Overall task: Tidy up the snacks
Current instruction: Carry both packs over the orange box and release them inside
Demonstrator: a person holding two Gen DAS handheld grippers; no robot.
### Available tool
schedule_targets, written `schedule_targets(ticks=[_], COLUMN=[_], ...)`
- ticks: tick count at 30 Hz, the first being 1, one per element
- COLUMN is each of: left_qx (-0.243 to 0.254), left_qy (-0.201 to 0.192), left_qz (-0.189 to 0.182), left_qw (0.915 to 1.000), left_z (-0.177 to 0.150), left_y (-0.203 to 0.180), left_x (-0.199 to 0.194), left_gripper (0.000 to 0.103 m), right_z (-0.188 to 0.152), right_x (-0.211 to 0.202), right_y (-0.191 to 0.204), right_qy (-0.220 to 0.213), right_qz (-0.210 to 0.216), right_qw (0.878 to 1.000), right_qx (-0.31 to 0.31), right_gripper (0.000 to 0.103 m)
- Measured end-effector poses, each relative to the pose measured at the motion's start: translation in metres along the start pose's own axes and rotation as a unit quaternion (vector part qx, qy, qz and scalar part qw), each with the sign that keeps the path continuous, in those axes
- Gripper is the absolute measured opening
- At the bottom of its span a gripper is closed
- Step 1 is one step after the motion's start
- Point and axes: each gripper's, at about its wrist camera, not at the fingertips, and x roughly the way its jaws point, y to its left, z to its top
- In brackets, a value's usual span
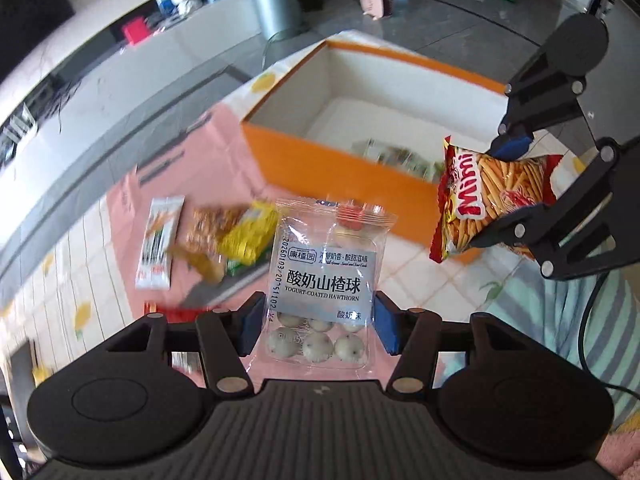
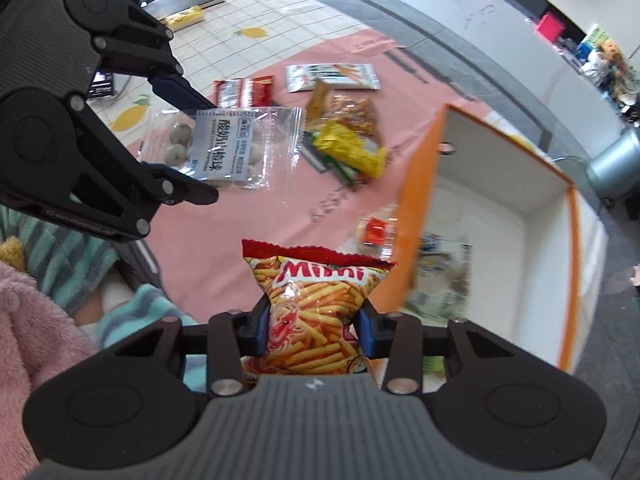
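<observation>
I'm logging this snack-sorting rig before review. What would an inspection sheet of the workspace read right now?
Surface: pink and lemon-print tablecloth.
Job's things: orange box, open, some packets inside; yogurt-coated hawthorn pack; Mimi stick-snack bag.
Clutter: loose snack packets lying beside the box.
Grippers: left gripper shut on the hawthorn pack; right gripper shut on the Mimi bag.
Cables: black cable near the person's sleeve.
Surroundings: grey bin, tiled floor.

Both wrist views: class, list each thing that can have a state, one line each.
left hand-held gripper: shut on hawthorn packet, lifted
right hand-held gripper: shut on Mimi bag, lifted
orange box: open, some packets inside
loose snack packets: lying on tablecloth
</observation>
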Motion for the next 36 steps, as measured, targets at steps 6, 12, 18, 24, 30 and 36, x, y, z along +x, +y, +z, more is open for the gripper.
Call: schedule_targets(ticks=[6, 12, 18, 24, 30, 36], left_qx=[0.047, 0.073, 0.125, 0.127, 0.126, 0.121], left_qy=[-0.013, 0.003, 0.018, 0.056, 0.098, 0.12], left_qz=[-0.008, -0.025, -0.004, 0.007, 0.021, 0.019], left_qw=[0.9988, 0.997, 0.9919, 0.9902, 0.987, 0.9852], left_z=[0.053, 0.093, 0.129, 0.147, 0.152, 0.149], left_y=[-0.022, -0.035, -0.041, -0.035, -0.025, -0.019], left_x=[0.009, 0.051, 0.099, 0.15, 0.187, 0.204], left_gripper=[0.064, 0.064, 0.065, 0.065, 0.065, 0.065], right_z=[-0.012, -0.024, -0.031, -0.028, -0.026, -0.026], right_x=[-0.009, 0.022, 0.061, 0.095, 0.126, 0.149], right_y=[-0.049, -0.088, -0.118, -0.141, -0.159, -0.163], right_qy=[0.006, 0.029, 0.057, 0.073, 0.097, 0.124], right_qz=[-0.024, -0.04, -0.043, -0.038, -0.037, -0.036], right_qw=[0.999, 0.998, 0.997, 0.996, 0.994, 0.992], right_qx=[0.024, 0.03, 0.025, 0.021, 0.015, 0.002], right_gripper=[0.039, 0.039, 0.039, 0.039, 0.039, 0.039])
